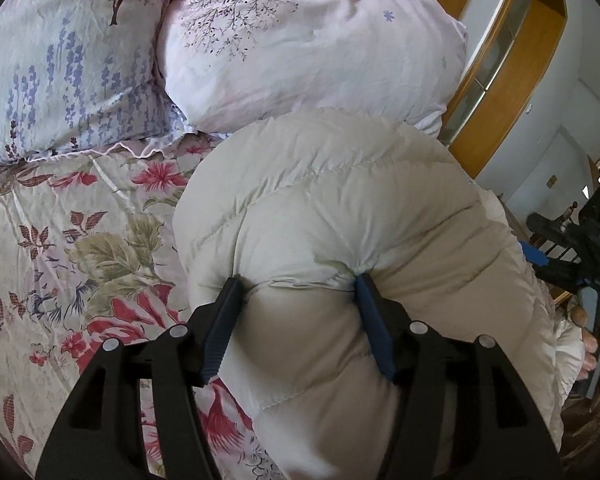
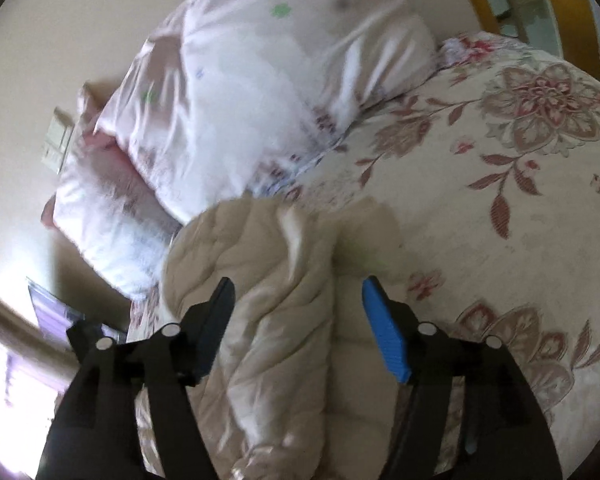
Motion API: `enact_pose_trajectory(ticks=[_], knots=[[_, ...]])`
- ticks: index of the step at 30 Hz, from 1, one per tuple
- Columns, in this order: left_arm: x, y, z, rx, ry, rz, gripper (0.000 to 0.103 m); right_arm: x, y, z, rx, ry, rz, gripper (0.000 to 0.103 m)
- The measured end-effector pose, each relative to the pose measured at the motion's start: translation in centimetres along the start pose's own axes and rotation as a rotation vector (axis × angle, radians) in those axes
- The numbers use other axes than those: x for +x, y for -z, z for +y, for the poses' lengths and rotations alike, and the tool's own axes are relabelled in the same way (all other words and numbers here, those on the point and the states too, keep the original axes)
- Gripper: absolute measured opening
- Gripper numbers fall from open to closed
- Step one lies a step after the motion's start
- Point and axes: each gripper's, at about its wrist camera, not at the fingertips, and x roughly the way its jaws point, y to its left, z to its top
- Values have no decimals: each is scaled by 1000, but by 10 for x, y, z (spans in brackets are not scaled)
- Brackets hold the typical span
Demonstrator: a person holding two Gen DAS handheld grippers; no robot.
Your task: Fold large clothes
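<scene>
A cream quilted puffer jacket (image 1: 340, 208) lies bunched on the floral bed. My left gripper (image 1: 298, 284) is shut on a thick fold of it; the padding bulges between the blue fingers (image 1: 370, 320). In the right wrist view the same jacket (image 2: 276, 312) shows blurred under my right gripper (image 2: 298, 288). Its jaws stand wide apart with jacket fabric between the fingers (image 2: 384, 328), and no squeeze on it shows. The right gripper also shows at the right edge of the left wrist view (image 1: 592, 240).
The floral bedspread (image 1: 60, 248) covers the bed (image 2: 520, 208). Two pale pillows (image 1: 308, 48) lie at the head, close behind the jacket. A wooden headboard frame (image 1: 512, 80) stands to the right. A wall with a switch plate (image 2: 58, 140) is at the left.
</scene>
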Motion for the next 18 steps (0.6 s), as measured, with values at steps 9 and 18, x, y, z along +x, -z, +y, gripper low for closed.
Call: enact_pose_trajectory(ticks=[9,18], knots=[[-22,10,-5,0,-7,-58,60,25,23,-2,-14,65,52,16],[-66,33,-50,141,-13,-117,60,28,39,-17,2,123,3,16]])
